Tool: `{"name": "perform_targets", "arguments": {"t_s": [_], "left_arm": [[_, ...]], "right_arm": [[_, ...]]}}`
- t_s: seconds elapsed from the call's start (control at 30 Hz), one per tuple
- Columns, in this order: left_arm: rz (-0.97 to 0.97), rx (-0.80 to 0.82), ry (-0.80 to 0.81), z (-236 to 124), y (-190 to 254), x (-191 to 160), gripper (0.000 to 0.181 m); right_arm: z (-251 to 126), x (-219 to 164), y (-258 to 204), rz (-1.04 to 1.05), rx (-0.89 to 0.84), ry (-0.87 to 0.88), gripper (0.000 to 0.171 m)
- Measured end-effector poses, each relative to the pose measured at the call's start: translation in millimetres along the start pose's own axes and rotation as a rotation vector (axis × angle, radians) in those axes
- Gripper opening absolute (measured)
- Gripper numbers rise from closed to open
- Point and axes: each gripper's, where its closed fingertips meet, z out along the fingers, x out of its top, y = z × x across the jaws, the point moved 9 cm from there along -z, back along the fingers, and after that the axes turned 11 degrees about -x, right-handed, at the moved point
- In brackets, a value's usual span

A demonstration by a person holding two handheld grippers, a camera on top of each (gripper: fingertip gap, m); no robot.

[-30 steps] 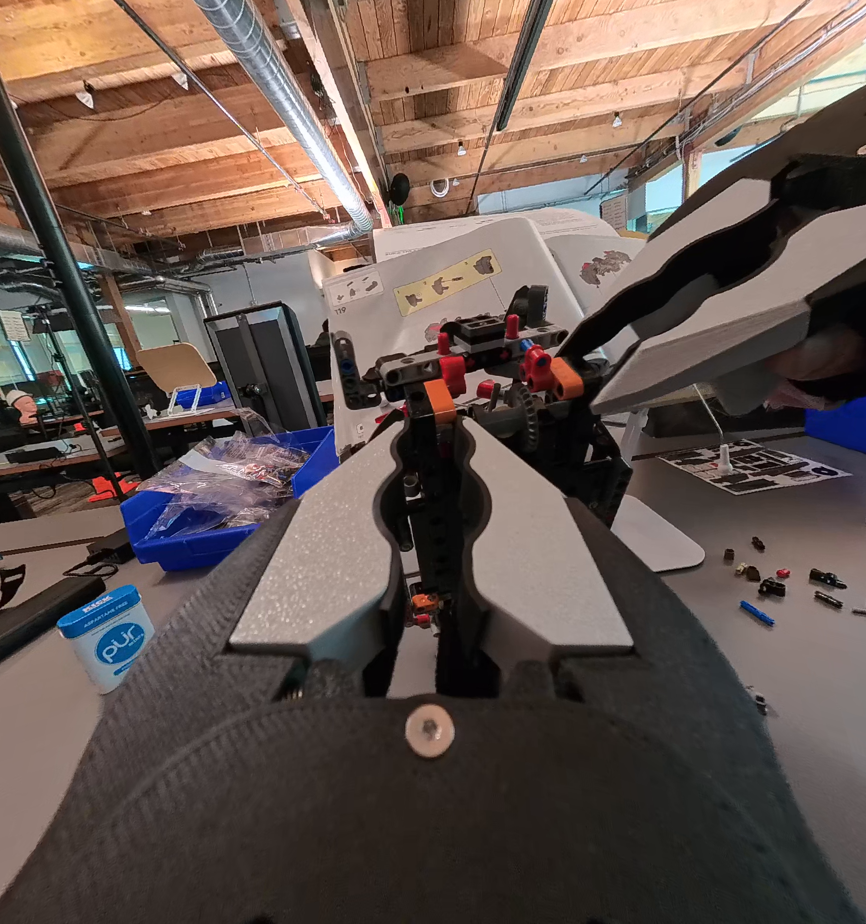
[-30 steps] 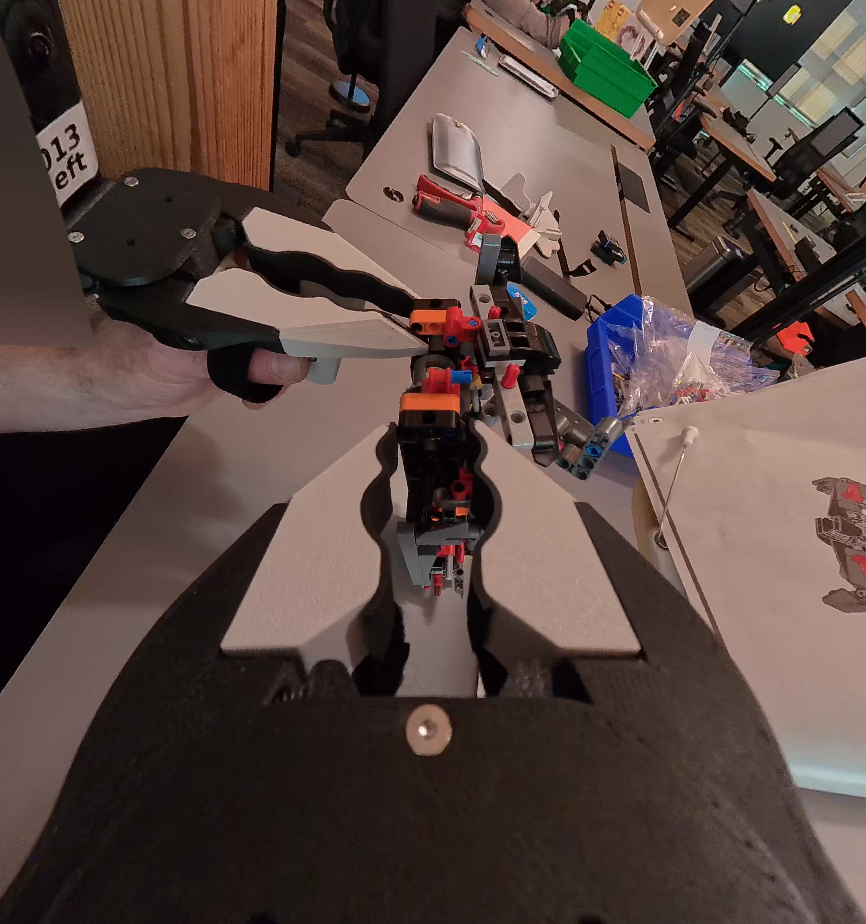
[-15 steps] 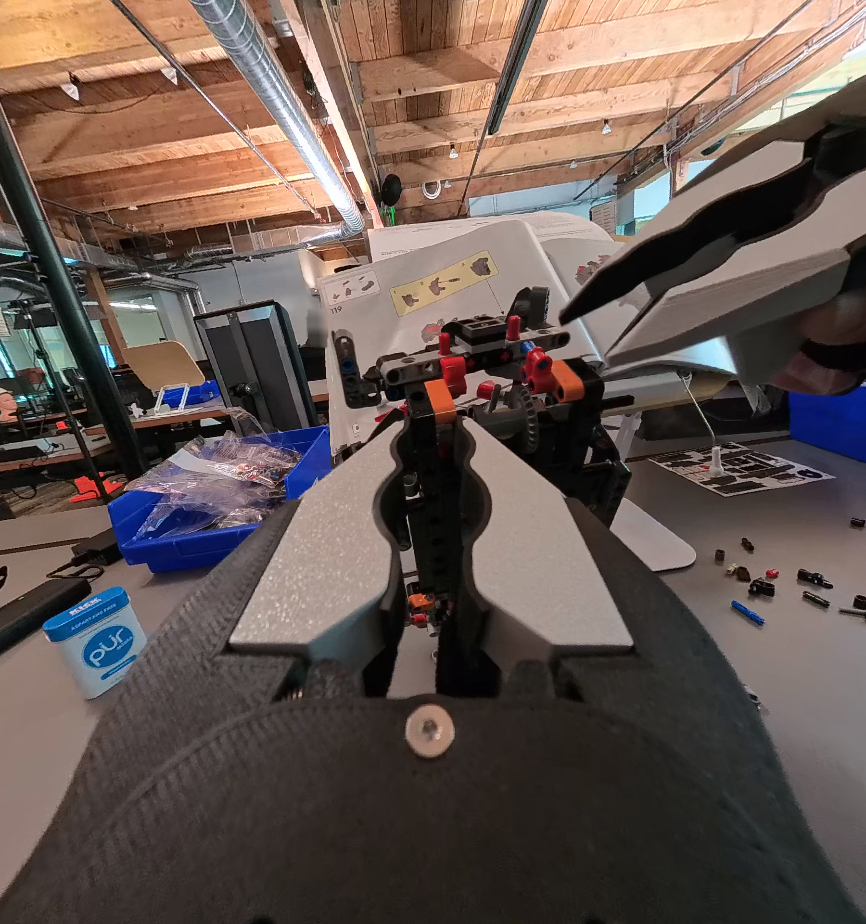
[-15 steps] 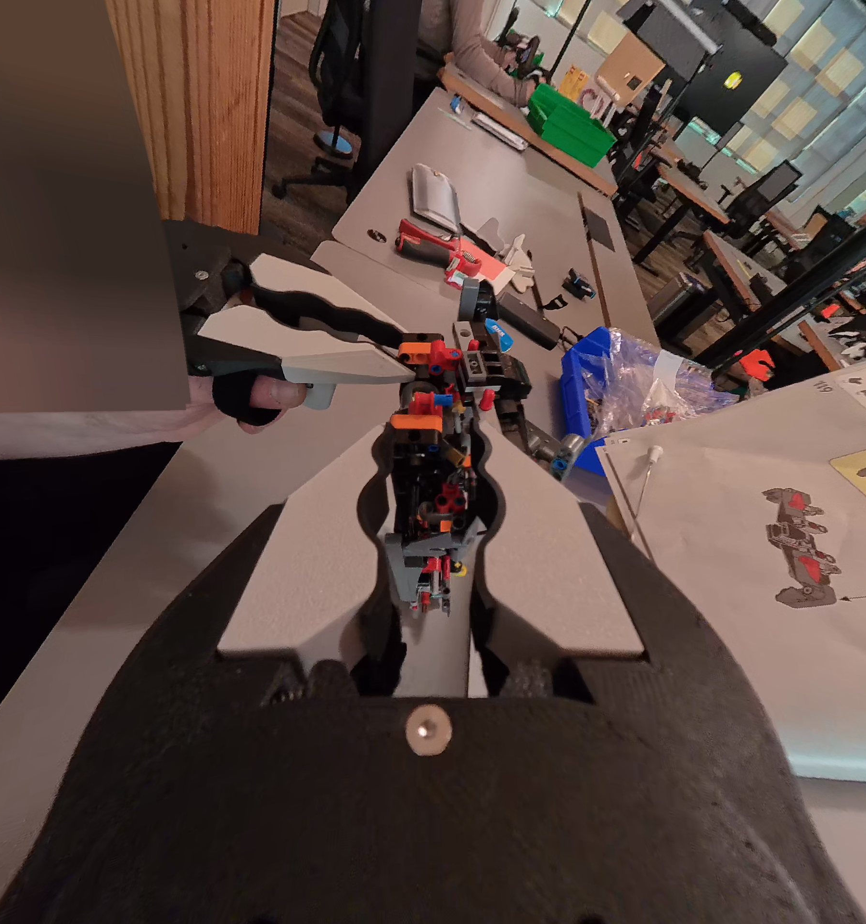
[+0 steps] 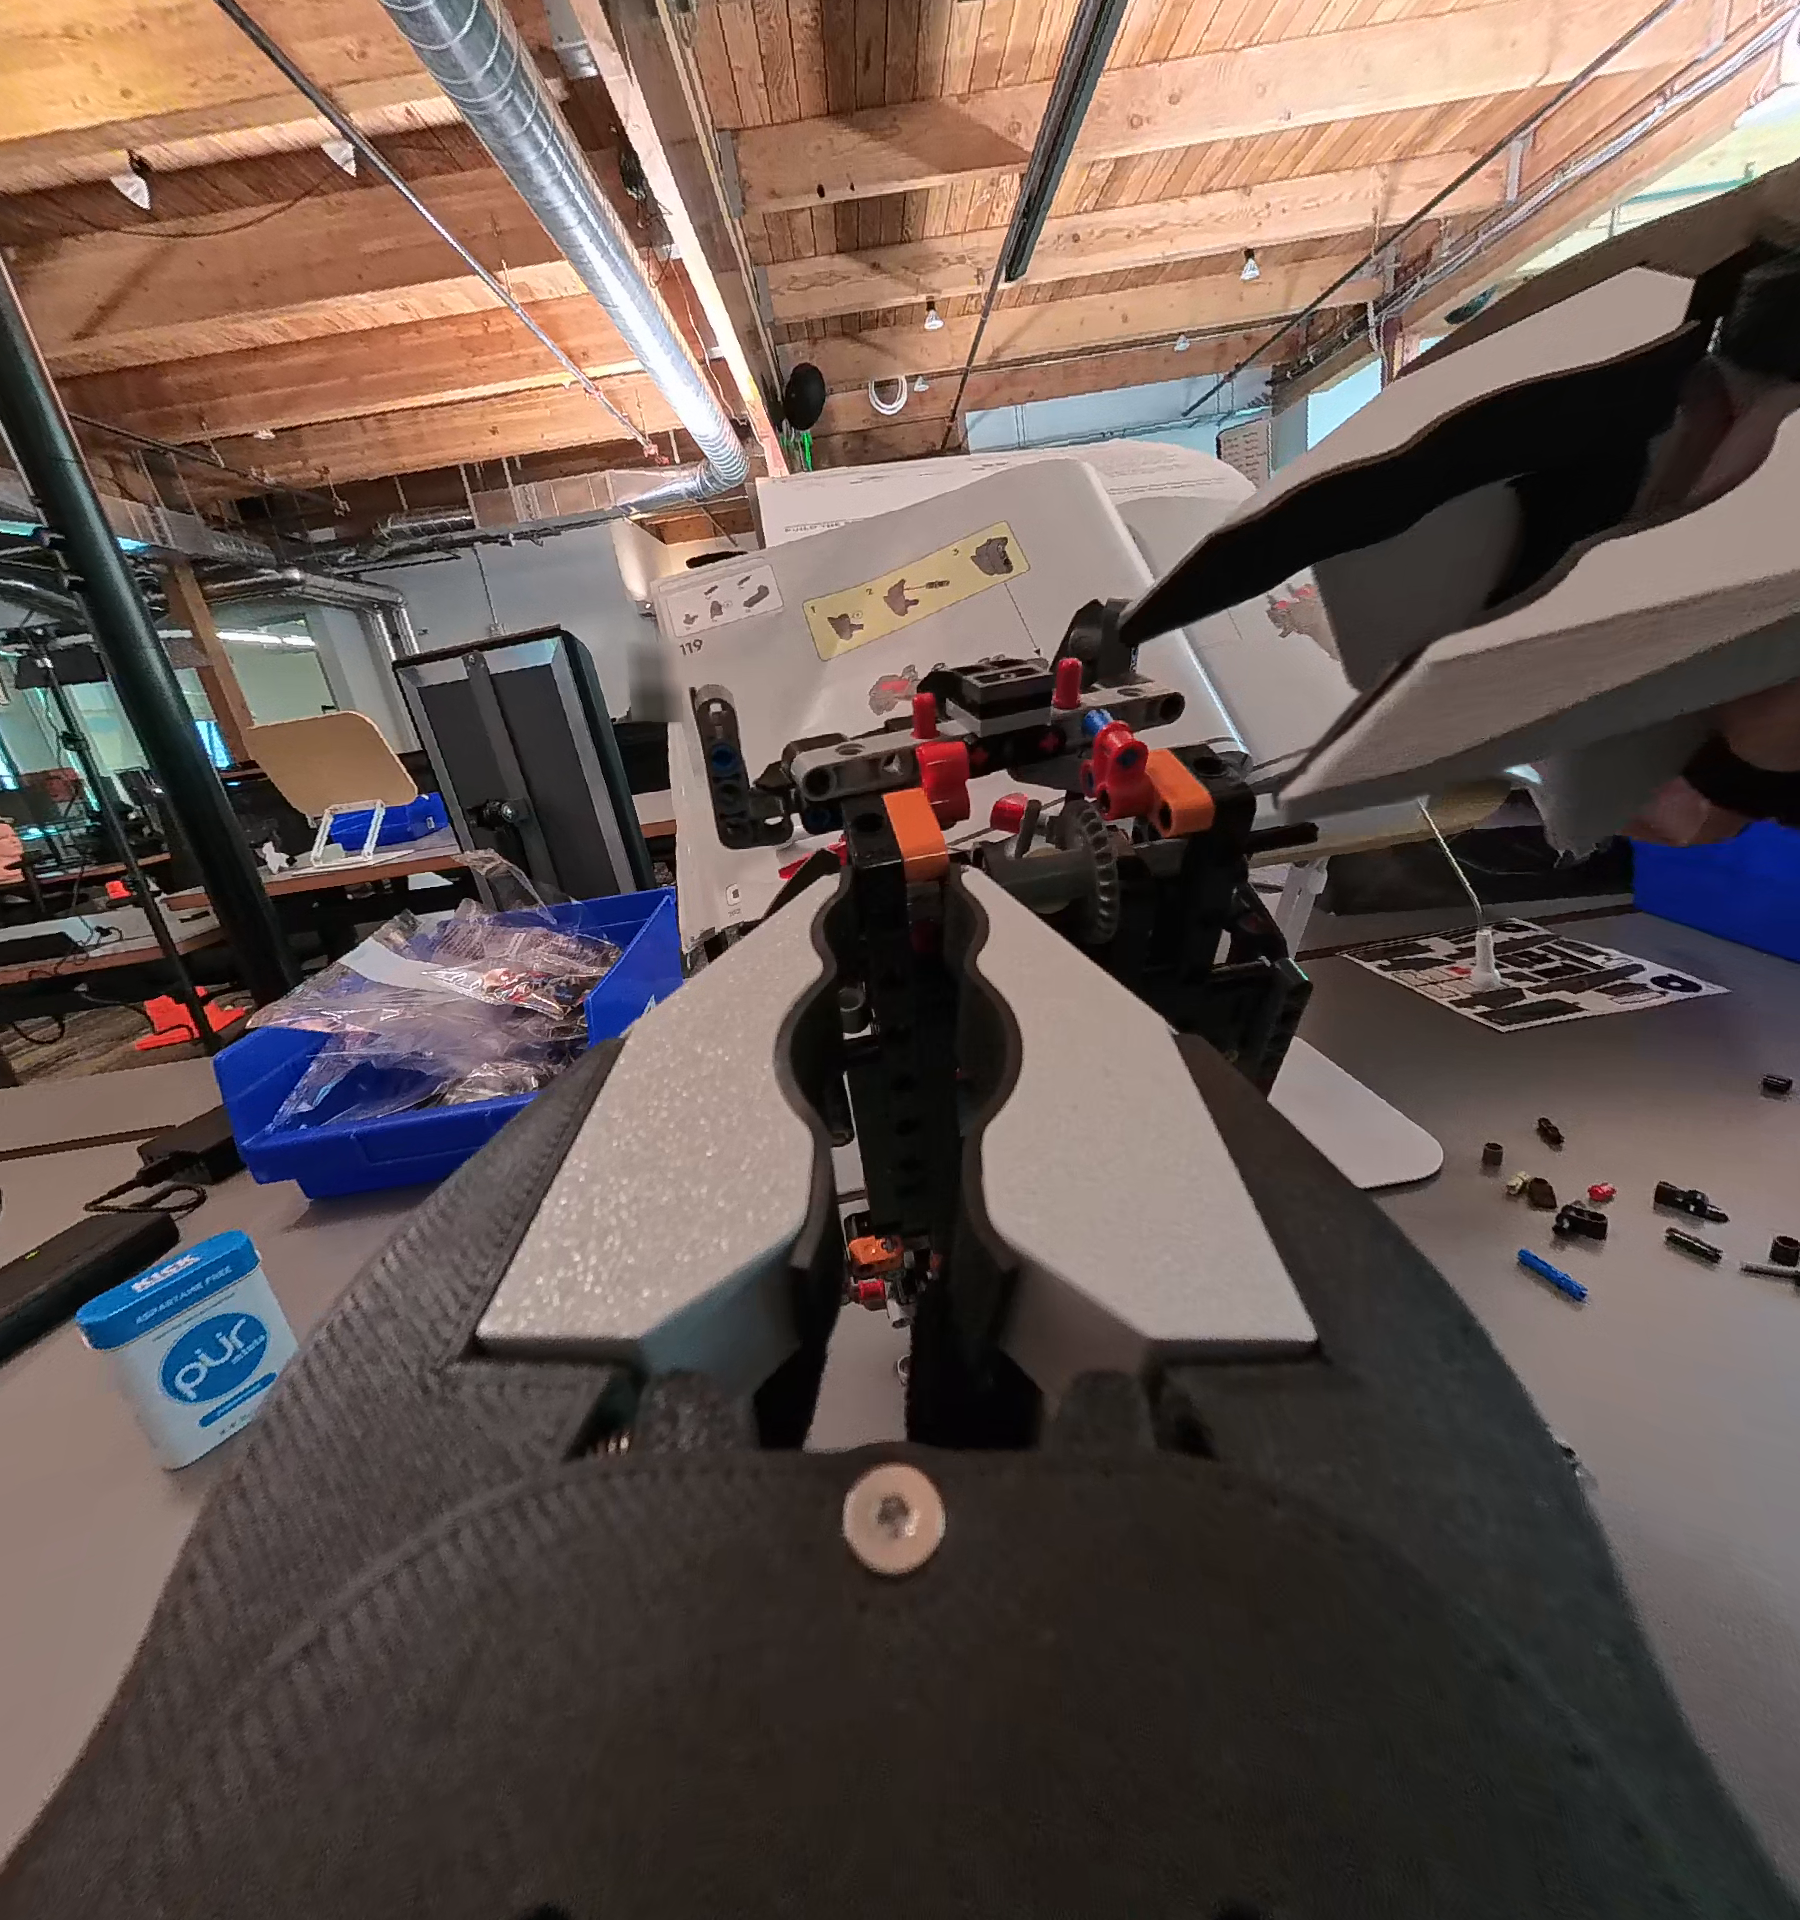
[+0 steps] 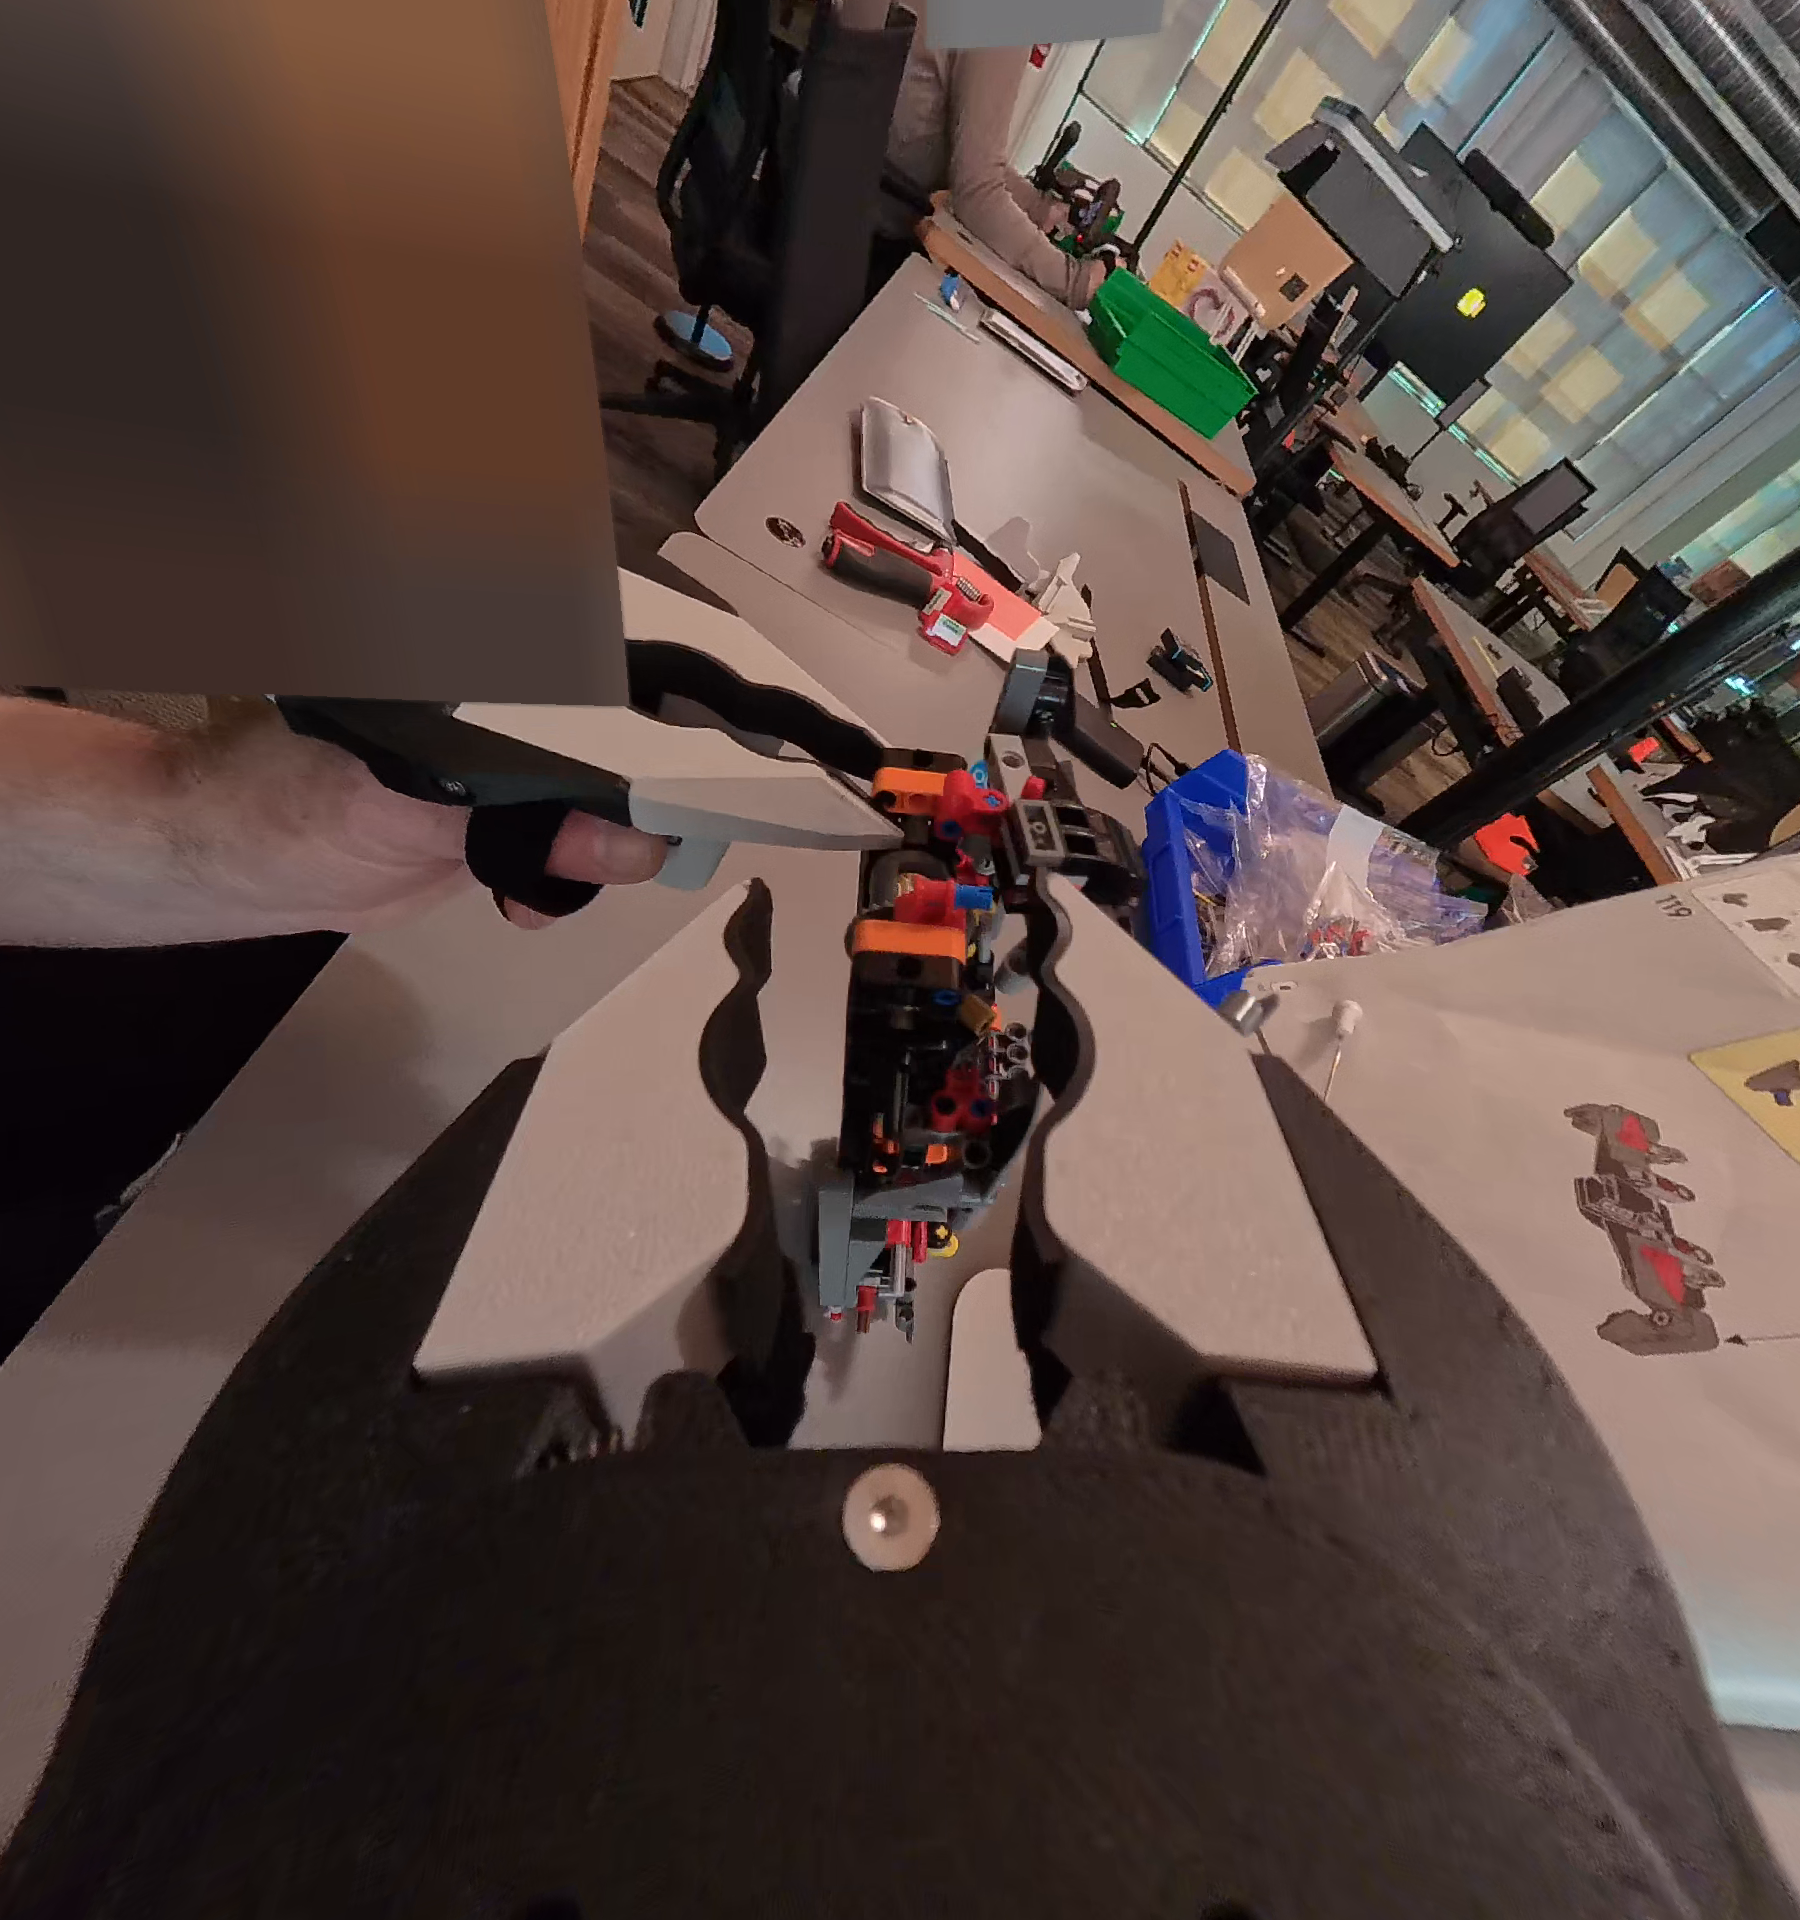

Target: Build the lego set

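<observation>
The lego model point(image 5: 989, 748), a black frame with red, orange and grey parts, stands on the grey table point(image 5: 1654, 1455). My left gripper point(image 5: 901, 873) is shut on the model's upright black beam. In the right wrist view the left gripper point(image 6: 880, 790) comes in from the left and clamps the model's point(image 6: 917, 1039) far end. My right gripper point(image 6: 901, 883) is open. The model stands between its fingers, with a clear gap at the left finger point(image 6: 615, 1122). In the left wrist view the right gripper point(image 5: 1202, 712) hangs open over the model's right side.
An open instruction booklet point(image 5: 927, 592) stands behind the model. A blue bin point(image 5: 408, 1132) with plastic bags sits to the left, with a small white-and-blue tin point(image 5: 189, 1351) nearer. Several loose small parts point(image 5: 1685, 1226) and a sticker sheet point(image 5: 1530, 977) lie to the right. The grippers' ends are close to 6 cm from one another. The small white-and-blue tin point(image 5: 189, 1351) is about 35 cm from my left fingertips and 40 cm from my right.
My right gripper was shut on the model and has opened wide, letting go of it. It has also lifted a little. My left gripper keeps its hold.
</observation>
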Motion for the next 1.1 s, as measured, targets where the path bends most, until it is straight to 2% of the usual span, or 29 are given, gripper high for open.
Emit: {"name": "perform_targets", "arguments": {"t_s": [0.23,0.43,0.57,0.97,1.1], "left_arm": [[0.019,-0.008,-0.009,-0.3,1.7,0.4,0.014],[0.02,0.001,-0.022,-0.6,-0.8,0.7,0.014],[0.026,0.004,-0.025,-2.1,-3.4,0.1,0.014],[0.025,-0.006,-0.024,-2.6,-3.8,0.3,0.014],[0.036,-0.006,-0.025,-2.2,-1.1,1.2,0.013]], "right_arm": [[12.6,6.5,-15.1,-0.08,-0.013,-0.004,0.051],[33.0,11.1,-22.2,-0.153,-0.042,-0.083,0.051],[37.3,13.4,-22.0,-0.148,-0.012,-0.106,0.048],[39.5,20.6,-19.8,-0.063,0.108,-0.145,0.066],[35.1,20.5,-16.3,-0.046,0.13,-0.143,0.063]]}}
